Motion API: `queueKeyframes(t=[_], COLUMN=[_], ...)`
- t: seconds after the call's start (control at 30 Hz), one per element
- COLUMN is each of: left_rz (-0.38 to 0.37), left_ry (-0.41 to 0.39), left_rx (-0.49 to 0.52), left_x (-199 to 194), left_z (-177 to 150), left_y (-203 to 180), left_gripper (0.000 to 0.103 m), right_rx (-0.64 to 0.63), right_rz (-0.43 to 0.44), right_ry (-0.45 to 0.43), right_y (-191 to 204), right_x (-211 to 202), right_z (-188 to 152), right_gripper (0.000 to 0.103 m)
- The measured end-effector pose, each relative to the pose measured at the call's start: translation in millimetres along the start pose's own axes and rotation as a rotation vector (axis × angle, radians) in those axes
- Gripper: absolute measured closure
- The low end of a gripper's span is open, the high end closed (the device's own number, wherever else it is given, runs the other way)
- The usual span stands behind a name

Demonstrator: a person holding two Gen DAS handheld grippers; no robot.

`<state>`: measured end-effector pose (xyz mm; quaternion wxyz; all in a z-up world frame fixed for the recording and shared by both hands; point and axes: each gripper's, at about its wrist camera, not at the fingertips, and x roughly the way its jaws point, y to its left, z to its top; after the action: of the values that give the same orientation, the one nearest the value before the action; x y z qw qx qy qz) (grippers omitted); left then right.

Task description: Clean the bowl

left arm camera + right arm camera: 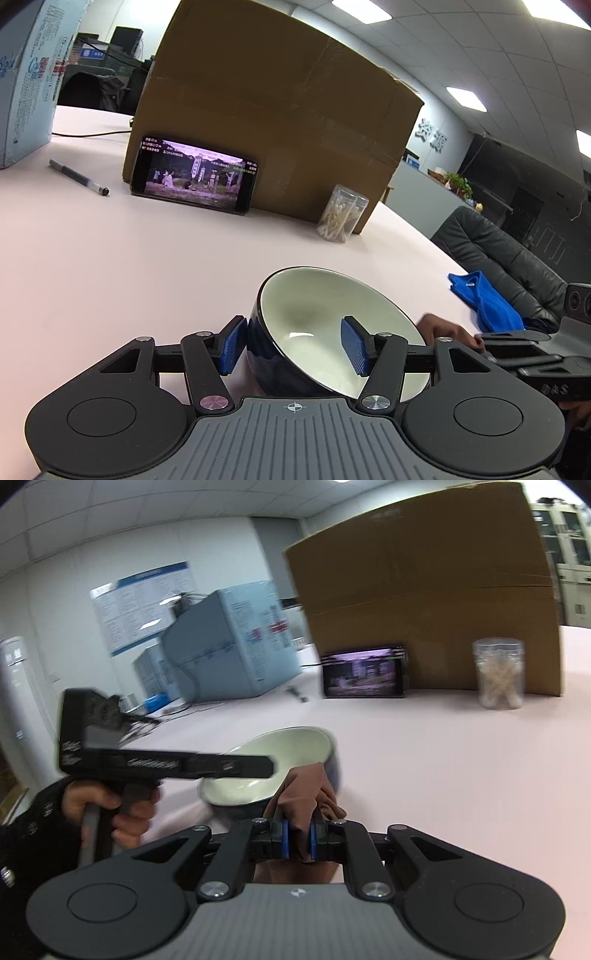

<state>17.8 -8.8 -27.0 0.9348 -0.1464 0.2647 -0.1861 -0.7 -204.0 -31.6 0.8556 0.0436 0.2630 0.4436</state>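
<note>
A bowl [325, 317], dark blue outside and cream inside, sits tilted on the pale pink table [110, 266]. My left gripper [295, 345] straddles its near wall: one blue pad [232, 347] is outside, the other pad [352, 345] inside, jaws wide with a gap at the outer pad. In the right wrist view the bowl [273, 760] is tilted, with the left gripper's body across it. My right gripper [299, 840] is shut on a brown cloth [304, 794] that touches the bowl's right rim.
A large cardboard box [280, 110] stands behind, with a phone [195, 173] playing video against it and a clear jar of cotton swabs [341, 214] beside it. A pen [77, 177] and a pale blue carton [26, 74] lie left. A blue cloth [487, 299] lies at the right edge.
</note>
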Motion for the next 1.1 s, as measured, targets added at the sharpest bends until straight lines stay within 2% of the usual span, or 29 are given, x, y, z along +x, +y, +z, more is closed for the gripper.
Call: queueKeyframes(t=[0.17, 0.37, 0.47, 0.7, 0.83, 1.03, 1.1], left_rz=[0.004, -0.004, -0.002, 0.001, 0.002, -0.001, 0.0], left_ry=[-0.001, 0.01, 0.012, 0.013, 0.017, 0.028, 0.028], left_rx=[0.001, 0.008, 0.008, 0.012, 0.017, 0.016, 0.017], left_x=[0, 1, 1, 1, 1, 3, 3], left_z=[0, -1, -1, -1, -1, -1, -2], left_y=[0, -1, -1, -2, -2, -2, -3], left_gripper=[0.047, 0.047, 0.047, 0.047, 0.047, 0.047, 0.047], right_rx=[-0.005, 0.094, 0.085, -0.03, -0.002, 0.073, 0.076], right_rz=[0.019, -0.052, -0.027, 0.067, 0.048, -0.059, -0.06], right_ry=[0.003, -0.038, -0.042, 0.006, -0.006, -0.043, -0.041], right_y=[1, -18, -16, 10, 5, -10, -10], right_x=[-3, -4, -5, -2, -4, -5, -3], right_z=[0, 2, 1, -2, -1, 1, 1], right_gripper=[0.086, 0.091, 0.093, 0.093, 0.093, 0.092, 0.092])
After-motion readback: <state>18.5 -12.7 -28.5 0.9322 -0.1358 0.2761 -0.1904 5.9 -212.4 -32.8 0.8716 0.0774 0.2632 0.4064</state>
